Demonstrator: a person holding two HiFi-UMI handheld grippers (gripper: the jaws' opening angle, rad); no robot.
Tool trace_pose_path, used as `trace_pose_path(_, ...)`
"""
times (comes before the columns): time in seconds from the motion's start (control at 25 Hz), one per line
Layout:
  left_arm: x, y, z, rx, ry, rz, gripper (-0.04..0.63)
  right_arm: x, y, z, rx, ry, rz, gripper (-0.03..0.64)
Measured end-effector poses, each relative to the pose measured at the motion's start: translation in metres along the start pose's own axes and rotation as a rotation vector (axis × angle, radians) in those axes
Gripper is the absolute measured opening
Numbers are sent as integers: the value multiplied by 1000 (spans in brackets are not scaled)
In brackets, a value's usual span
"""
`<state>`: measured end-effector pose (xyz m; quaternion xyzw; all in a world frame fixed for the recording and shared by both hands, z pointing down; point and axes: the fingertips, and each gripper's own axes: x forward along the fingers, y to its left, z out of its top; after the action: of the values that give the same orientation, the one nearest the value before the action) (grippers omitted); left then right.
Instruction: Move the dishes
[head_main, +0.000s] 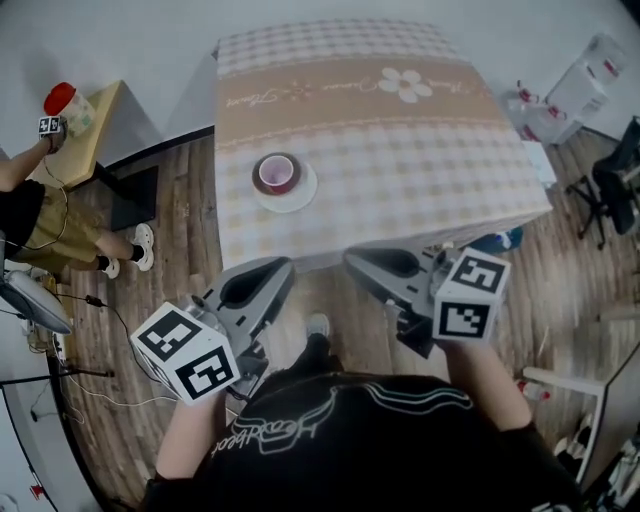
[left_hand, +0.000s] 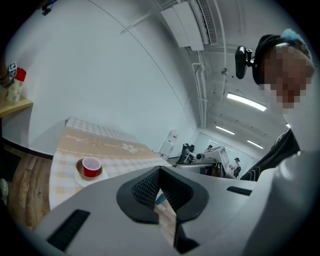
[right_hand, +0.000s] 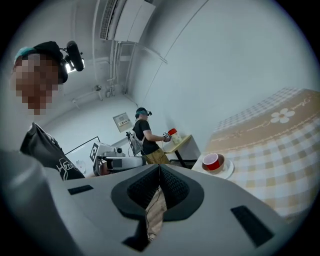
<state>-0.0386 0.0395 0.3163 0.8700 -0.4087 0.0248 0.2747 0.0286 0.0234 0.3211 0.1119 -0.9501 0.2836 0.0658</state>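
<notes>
A red cup (head_main: 277, 172) stands on a brown saucer on a white plate (head_main: 303, 190) near the front left of the checked tablecloth table (head_main: 400, 150). Both grippers are held low in front of the table's near edge, well short of the dishes. My left gripper (head_main: 270, 270) is shut with nothing in it, its jaws meeting at the tip (left_hand: 159, 171); the cup (left_hand: 91, 166) shows ahead to its left. My right gripper (head_main: 364, 259) is also shut and empty (right_hand: 159, 168), with the cup (right_hand: 212, 161) ahead to its right.
Another person (head_main: 40, 225) stands at far left by a small wooden side table (head_main: 100, 120) holding a red-lidded container (head_main: 62, 100). White boxes (head_main: 585, 80) and an office chair (head_main: 615, 180) lie right of the table. Cables run over the wood floor at left.
</notes>
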Motion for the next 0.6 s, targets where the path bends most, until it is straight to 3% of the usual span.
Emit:
trace_pose_path(0.36, -11, 95, 29, 43, 12, 45, -5, 75, -45, 42, -24, -14, -115, 12)
trace_pose_path(0.6, -9, 123, 35, 57, 10, 44, -5, 95, -63, 49, -38, -15, -143, 12)
